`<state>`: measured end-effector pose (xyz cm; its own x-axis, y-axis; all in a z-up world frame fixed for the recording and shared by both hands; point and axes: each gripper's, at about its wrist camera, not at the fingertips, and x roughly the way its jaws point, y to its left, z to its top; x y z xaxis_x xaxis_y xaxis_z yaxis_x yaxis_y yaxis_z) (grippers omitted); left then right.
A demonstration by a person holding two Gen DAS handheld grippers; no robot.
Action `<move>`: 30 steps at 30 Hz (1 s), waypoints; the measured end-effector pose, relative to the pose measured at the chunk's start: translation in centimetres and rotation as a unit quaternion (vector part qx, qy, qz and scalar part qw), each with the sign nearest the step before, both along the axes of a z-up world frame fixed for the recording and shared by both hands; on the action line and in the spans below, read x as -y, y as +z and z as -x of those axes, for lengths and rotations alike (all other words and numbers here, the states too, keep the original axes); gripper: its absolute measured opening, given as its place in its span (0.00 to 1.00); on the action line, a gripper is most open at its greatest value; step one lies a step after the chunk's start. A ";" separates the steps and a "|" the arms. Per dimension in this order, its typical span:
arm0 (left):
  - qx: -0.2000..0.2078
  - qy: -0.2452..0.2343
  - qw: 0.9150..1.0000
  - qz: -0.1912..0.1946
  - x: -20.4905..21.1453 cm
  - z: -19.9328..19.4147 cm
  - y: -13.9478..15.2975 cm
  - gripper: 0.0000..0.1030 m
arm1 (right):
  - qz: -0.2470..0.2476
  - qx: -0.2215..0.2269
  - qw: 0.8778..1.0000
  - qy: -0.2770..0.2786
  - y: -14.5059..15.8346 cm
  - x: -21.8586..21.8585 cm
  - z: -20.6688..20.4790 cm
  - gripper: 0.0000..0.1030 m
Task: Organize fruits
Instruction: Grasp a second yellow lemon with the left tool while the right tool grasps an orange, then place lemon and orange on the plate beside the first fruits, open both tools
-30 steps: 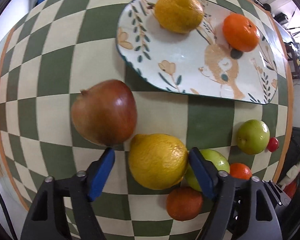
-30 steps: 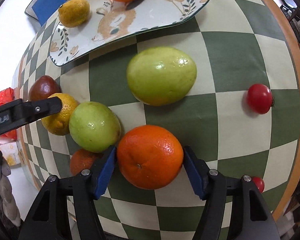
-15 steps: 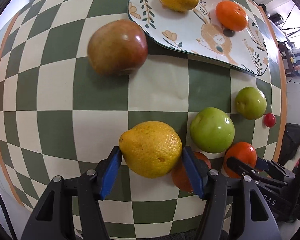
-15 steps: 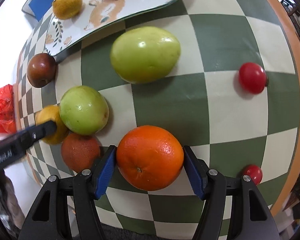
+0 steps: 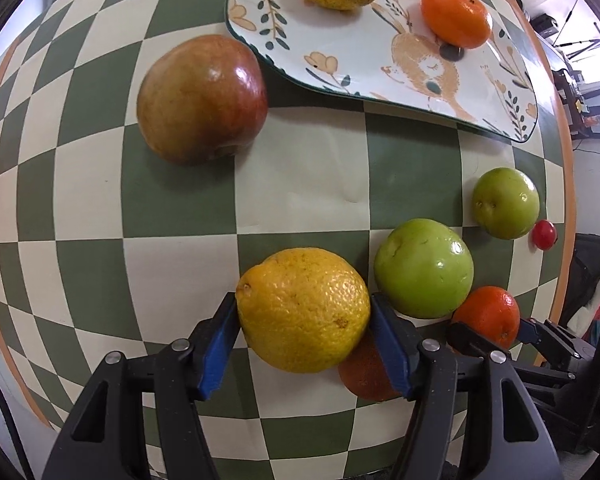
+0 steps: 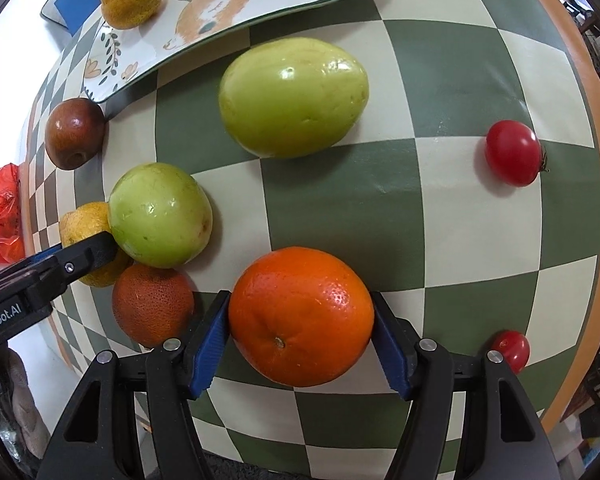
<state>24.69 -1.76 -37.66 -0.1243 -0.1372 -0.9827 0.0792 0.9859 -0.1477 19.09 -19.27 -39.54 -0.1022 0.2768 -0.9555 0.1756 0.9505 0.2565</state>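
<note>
Left wrist view: we're clamping the left gripper (image 5: pixel 303 334) across the yellow citrus (image 5: pixel 302 309) near the worktop's (image 5: pixel 80 208) near edge; firm, pebbled rind, gripping well at its widest. Right wrist view: the right gripper (image 6: pixel 301 336) is squeezing the orange (image 6: pixel 301 315) likewise, round, fairly heavy.

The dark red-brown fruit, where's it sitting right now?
In the left wrist view the dark red-brown fruit lies upper left on the checkered cloth, against the plate's near-left rim, well apart from the yellow citrus.
</note>
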 end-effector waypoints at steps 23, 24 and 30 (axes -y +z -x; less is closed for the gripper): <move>0.099 0.067 0.992 0.031 -0.4 -9.5 12.6 0.59 | -0.058 0.122 0.990 -0.029 10.6 1.1 -6.6 0.65; 0.095 0.069 0.993 0.028 -0.2 -10.3 12.0 0.59 | -0.050 0.132 0.990 -0.023 10.9 0.9 -8.1 0.65; 0.048 0.066 0.997 -0.004 -0.3 -14.3 7.1 0.59 | -0.012 0.122 0.992 -0.004 8.4 1.8 -15.1 0.66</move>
<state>38.98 -1.42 -30.61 -0.0106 -0.1377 -0.9904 -0.0387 0.9898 -0.1372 34.17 -21.11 -31.10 0.1342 0.2992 -0.9447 0.1130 0.9425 0.3145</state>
